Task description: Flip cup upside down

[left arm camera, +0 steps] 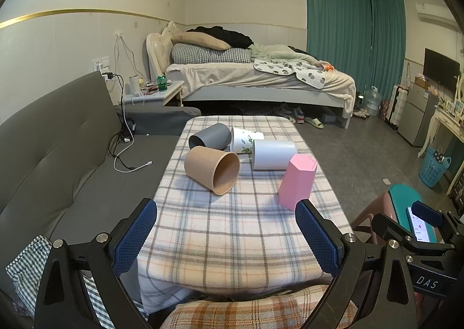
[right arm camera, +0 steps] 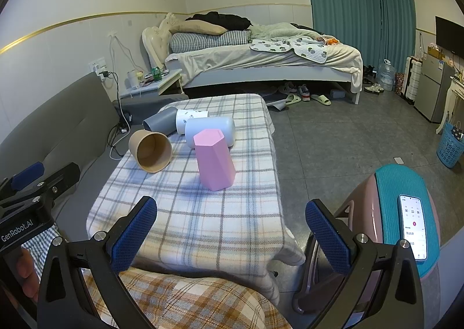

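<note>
Looking along the left gripper [left arm camera: 226,230], its blue-padded fingers [left arm camera: 136,236] stand wide apart and hold nothing, poised above the near end of the plaid-covered table [left arm camera: 232,230]. That near half of the cloth lies bare; a grey sofa [left arm camera: 58,149] runs along the table's left edge and open floor [left arm camera: 362,161] along the right. The pink cup [left arm camera: 297,184] stands mouth down near the right edge, six-sided and tilted in the fisheye. Behind it lie a brown cup [left arm camera: 211,169], a dark grey cup [left arm camera: 210,136], a leaf-printed cup [left arm camera: 245,139] and a pale blue cup [left arm camera: 274,154], all on their sides and crowded together. The right gripper's body at the lower right reads "DAS".

From the right wrist, the right gripper [right arm camera: 230,232] is likewise spread wide and empty, over the table's near right corner. The pink cup [right arm camera: 214,159] stands just in front of the pale blue cup [right arm camera: 210,130]. The left gripper's body reads "GenRobot.AI". A lit phone [right arm camera: 413,227] rests on a teal-topped stool [right arm camera: 406,181]; its text is too small to read.
</note>
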A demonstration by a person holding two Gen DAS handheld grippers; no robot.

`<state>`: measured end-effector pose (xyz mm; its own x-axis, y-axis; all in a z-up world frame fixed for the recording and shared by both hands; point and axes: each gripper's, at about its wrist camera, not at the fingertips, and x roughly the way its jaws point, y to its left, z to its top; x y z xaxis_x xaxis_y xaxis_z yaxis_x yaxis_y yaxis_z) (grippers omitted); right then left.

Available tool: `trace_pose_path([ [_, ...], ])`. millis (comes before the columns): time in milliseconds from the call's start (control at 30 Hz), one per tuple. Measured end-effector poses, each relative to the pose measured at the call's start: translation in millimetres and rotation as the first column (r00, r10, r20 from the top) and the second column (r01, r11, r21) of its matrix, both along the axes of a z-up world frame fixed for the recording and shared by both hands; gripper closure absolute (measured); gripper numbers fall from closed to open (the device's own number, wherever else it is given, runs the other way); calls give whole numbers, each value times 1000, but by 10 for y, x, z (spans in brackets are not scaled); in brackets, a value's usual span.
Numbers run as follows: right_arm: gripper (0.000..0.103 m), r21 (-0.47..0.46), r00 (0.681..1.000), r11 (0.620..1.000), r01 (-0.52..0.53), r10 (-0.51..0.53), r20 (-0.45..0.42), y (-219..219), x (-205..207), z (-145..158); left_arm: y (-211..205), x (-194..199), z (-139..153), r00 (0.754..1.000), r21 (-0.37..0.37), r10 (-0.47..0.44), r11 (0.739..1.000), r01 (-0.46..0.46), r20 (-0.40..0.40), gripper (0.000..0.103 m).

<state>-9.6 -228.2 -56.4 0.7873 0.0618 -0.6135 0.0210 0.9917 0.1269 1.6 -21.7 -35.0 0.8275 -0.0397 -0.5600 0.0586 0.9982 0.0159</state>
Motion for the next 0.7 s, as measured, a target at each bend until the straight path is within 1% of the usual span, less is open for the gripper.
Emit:
trace_pose_path([
  [700,0,0,1000,1000,-3,3,-5,12,-11,-37,20,-24,-64,1000,6,7,1000,-7,-10,4],
])
